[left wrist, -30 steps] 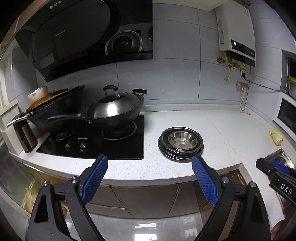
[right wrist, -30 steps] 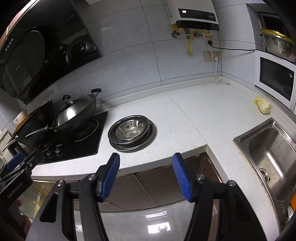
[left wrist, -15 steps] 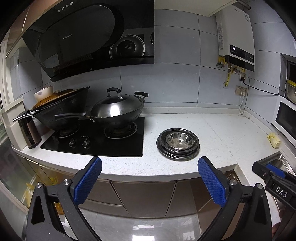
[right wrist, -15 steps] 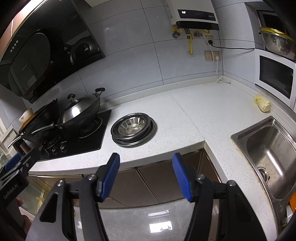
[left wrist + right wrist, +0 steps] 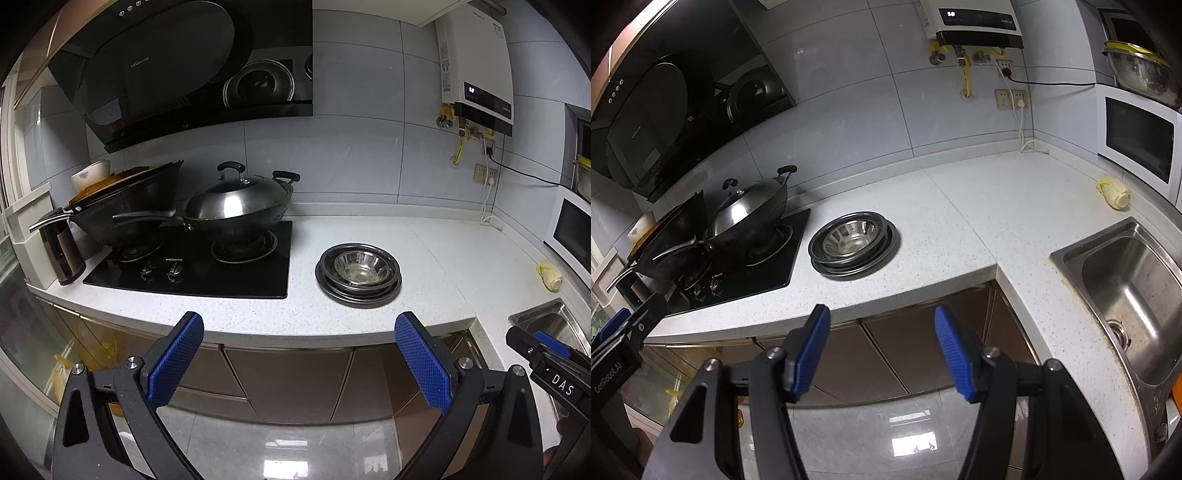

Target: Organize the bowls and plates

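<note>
A stack of steel plates with a steel bowl point(image 5: 360, 265) nested on top sits on the white counter point(image 5: 443, 251) just right of the hob; it also shows in the right wrist view point(image 5: 854, 239). My left gripper point(image 5: 295, 354) is open and empty, held back from the counter's front edge over the floor. My right gripper point(image 5: 882, 350) is open and empty, also in front of the counter edge. Each gripper's body shows at the edge of the other's view.
A black gas hob point(image 5: 192, 266) carries a lidded wok point(image 5: 236, 206) and a second wok point(image 5: 122, 210). A kettle point(image 5: 61, 251) stands far left. A steel sink point(image 5: 1126, 295) is on the right, a yellow cloth point(image 5: 1113, 192) and microwave point(image 5: 1137, 140) behind it.
Both grippers have drawn back and up from the counter, so the stack looks smaller and farther. The left jaws have opened a little wider. Nothing on the counter moved.
</note>
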